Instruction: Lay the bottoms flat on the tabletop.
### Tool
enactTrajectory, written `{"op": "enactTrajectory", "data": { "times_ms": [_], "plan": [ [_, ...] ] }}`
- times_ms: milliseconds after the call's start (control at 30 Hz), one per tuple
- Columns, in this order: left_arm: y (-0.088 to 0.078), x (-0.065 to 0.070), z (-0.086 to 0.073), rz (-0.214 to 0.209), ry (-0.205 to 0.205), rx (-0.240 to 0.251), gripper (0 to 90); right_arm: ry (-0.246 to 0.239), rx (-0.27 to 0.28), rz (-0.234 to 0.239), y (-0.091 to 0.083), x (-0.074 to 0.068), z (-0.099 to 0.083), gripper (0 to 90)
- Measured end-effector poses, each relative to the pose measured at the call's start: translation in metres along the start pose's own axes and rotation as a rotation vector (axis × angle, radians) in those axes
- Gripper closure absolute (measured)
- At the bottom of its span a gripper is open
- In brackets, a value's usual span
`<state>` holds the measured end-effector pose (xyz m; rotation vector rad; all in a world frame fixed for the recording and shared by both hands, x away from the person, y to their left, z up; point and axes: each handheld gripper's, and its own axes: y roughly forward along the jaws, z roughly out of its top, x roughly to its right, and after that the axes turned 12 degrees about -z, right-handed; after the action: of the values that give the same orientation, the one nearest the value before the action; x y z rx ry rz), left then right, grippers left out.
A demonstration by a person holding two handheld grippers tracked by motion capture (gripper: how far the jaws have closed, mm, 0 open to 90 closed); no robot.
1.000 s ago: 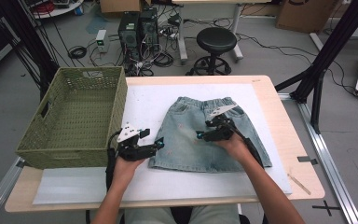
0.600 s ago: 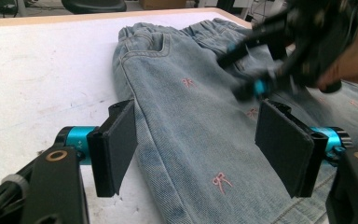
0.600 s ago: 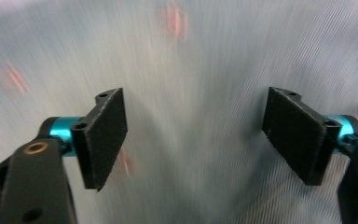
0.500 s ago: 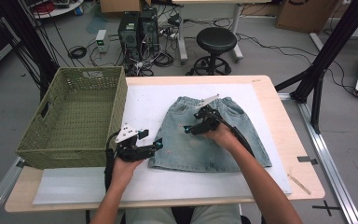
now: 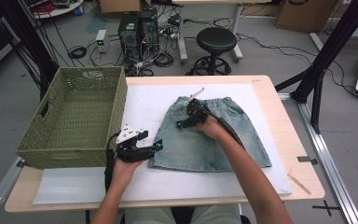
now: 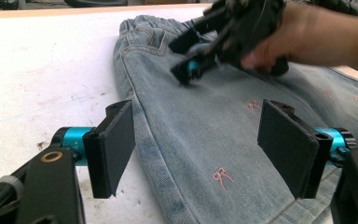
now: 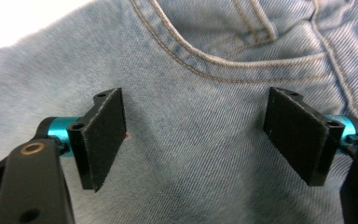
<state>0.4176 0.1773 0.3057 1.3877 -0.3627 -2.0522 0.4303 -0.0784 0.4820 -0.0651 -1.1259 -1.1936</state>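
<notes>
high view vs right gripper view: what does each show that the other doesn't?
High view alone: the green basket at the table's left, the white mat under the denim skirt, the left gripper open at the skirt's lower left corner, the stool and computers behind the table.

Right gripper view alone: close denim detail, the curved pocket seam and the weave between its own black pads.

Shared: the skirt, and the right gripper, open over the skirt near the waistband, nothing between its jaws.

A light-blue denim skirt [image 5: 214, 140] lies flat, waistband away, on the white mat [image 5: 144, 182].
</notes>
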Motion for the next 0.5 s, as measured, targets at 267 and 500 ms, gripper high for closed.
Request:
{"op": "enactTrajectory", "data": {
  "times_ms": [267, 500],
  "plan": [
    [0.0, -0.001, -0.001, 0.009, -0.004, 0.001, 27.4, 0.087, 0.045, -0.07, 0.014, 0.013, 0.027, 24.0],
    [0.001, -0.001, -0.002, 0.004, -0.005, -0.002, 27.4, 0.016, 0.01, -0.137, 0.031, -0.003, 0.029, 18.7]
  ]
}}
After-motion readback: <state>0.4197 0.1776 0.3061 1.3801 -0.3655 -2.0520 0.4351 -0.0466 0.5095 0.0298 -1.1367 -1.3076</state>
